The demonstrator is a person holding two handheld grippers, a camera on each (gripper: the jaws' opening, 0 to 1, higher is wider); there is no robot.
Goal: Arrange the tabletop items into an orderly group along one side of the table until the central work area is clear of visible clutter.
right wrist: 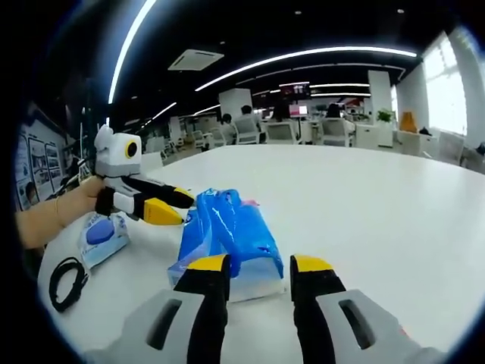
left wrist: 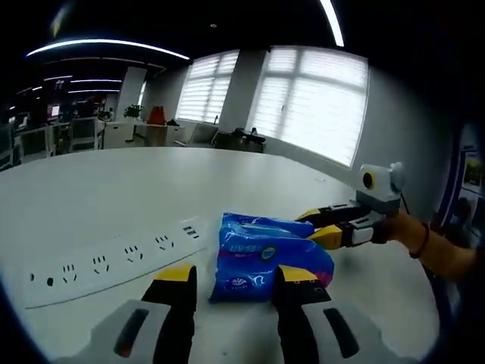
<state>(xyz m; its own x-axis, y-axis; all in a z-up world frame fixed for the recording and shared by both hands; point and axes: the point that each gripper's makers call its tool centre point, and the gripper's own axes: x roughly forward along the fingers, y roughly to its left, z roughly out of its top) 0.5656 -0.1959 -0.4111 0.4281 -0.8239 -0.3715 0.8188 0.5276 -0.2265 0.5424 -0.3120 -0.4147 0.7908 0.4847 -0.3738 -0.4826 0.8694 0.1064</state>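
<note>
Both tongs, left (left wrist: 233, 284) and right (right wrist: 259, 274), stand open at opposite ends of the soft, light, crinkly blue tissue pack (left wrist: 265, 258); grip its middle gently.

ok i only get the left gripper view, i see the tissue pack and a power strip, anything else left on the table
Observer: yes, in the right gripper view a coiled black cable lies near the table edge, on the far side of the left gripper from the tissue pack.
Operator: just the cable there
Observer: no, a small blue item in a clear wrapper lies right next to the cable, just below the hand holding the left gripper.
</note>
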